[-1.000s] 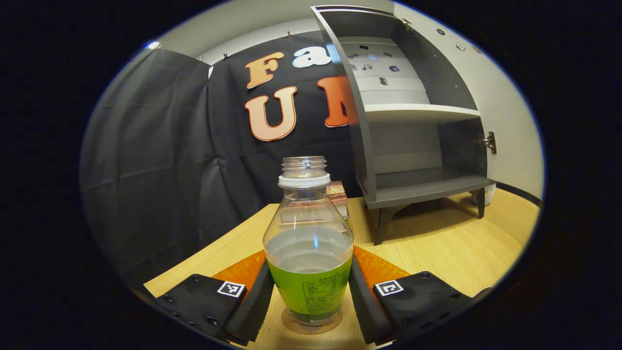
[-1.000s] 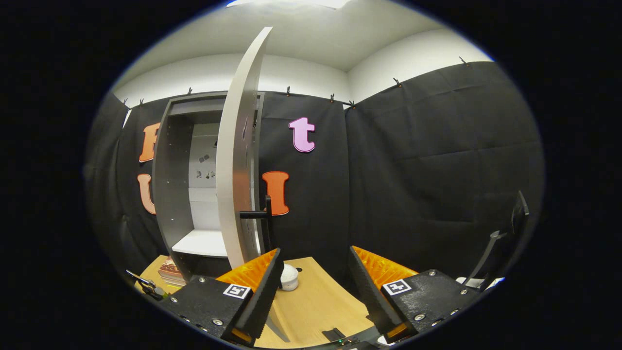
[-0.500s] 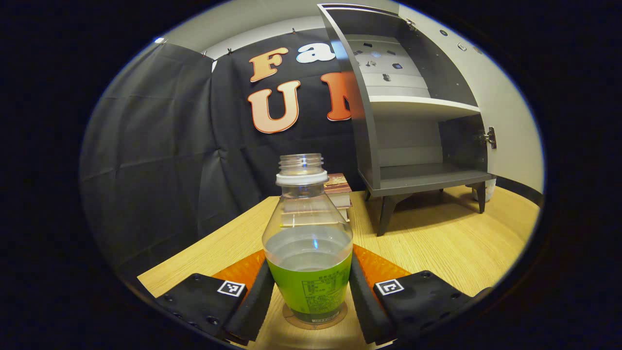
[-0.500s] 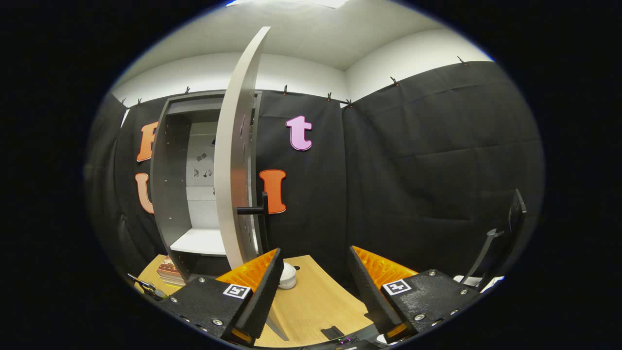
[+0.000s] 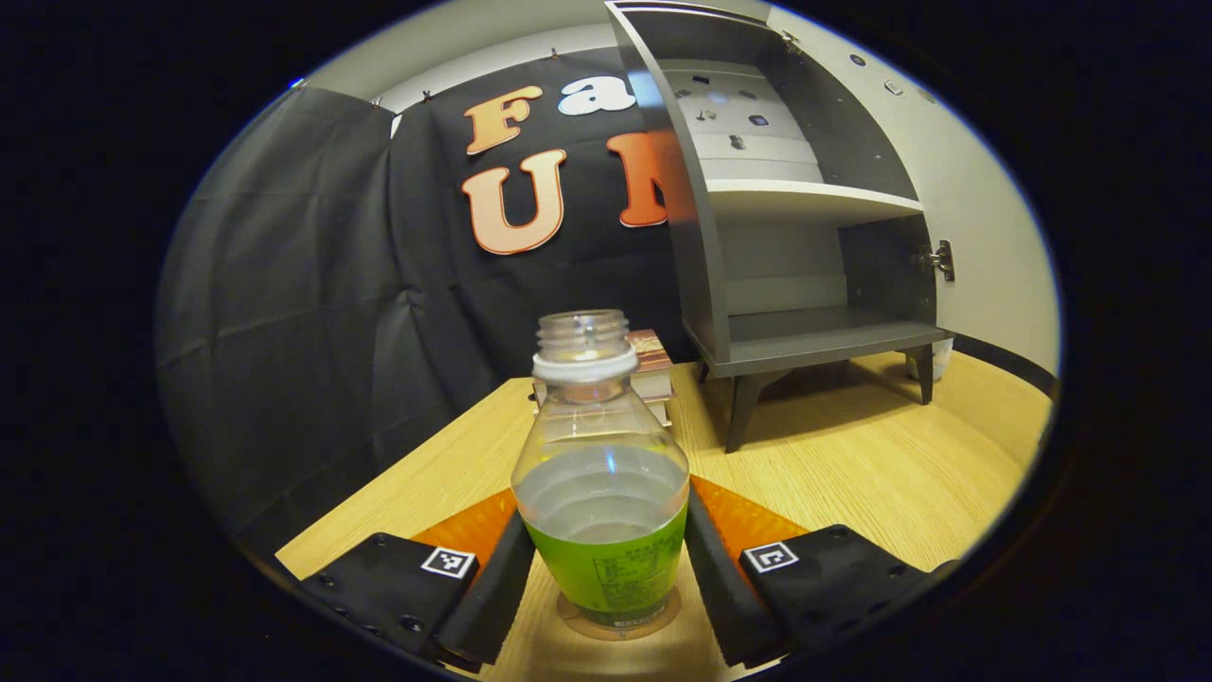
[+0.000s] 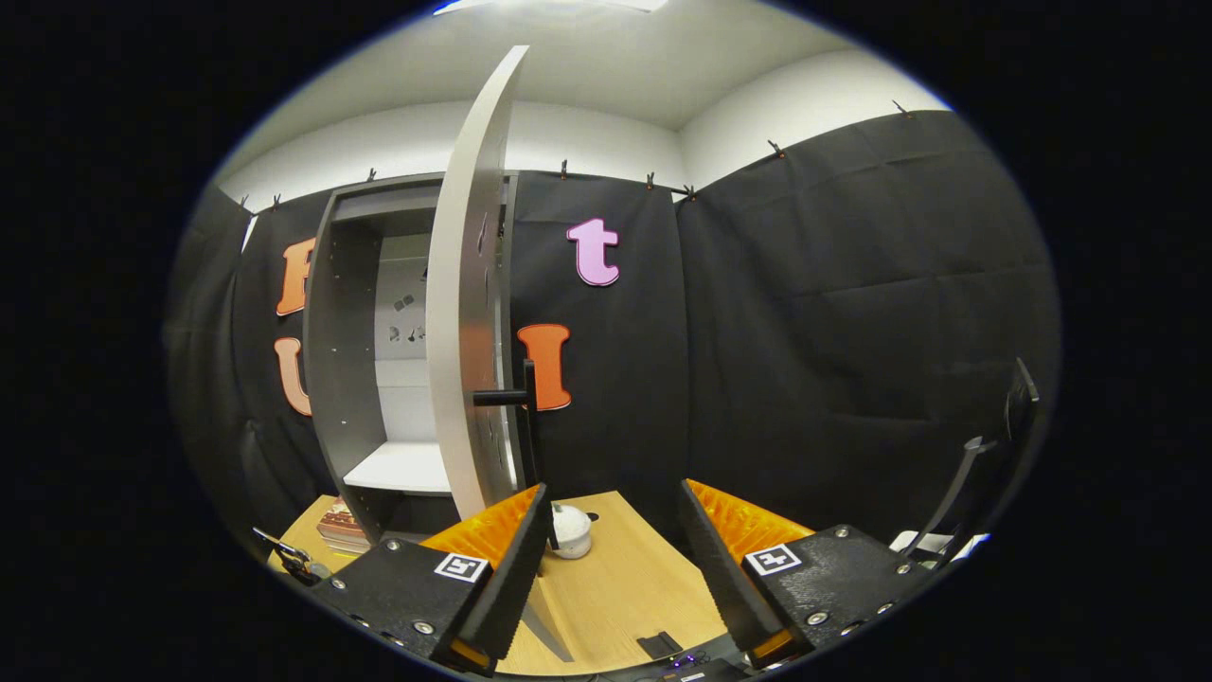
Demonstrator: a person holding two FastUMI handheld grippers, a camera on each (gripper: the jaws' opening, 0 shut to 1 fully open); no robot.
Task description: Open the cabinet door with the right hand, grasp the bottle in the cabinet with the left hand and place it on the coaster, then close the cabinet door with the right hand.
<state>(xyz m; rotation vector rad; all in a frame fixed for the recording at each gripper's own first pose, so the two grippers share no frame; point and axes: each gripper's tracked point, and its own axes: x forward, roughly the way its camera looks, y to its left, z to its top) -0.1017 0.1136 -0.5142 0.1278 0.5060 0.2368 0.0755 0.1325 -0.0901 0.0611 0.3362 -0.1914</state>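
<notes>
A clear bottle (image 5: 601, 493) with a green label and no cap stands upright on a round coaster (image 5: 663, 614) on the wooden table (image 5: 852, 474). My left gripper (image 5: 606, 568) is shut on its lower body, one finger against each side. Behind it to the right is the grey cabinet (image 5: 805, 327), with its door swung wide and its shelves bare. In the right gripper view the cabinet door (image 6: 464, 284) faces me edge-on, with its dark handle (image 6: 507, 398) sticking out. My right gripper (image 6: 611, 568) hangs open just short of the door, holding nothing.
A small stack of books (image 5: 651, 365) lies behind the bottle, left of the cabinet legs. A white round object (image 6: 571, 530) sits on the table near the foot of the door. A thin black stand (image 6: 966, 483) rises at the far right.
The left gripper view has shifted slightly and the bottle now rests squarely on the coaster; the fingers look a touch wider apart. The right gripper has drifted a little, still open before the door.
</notes>
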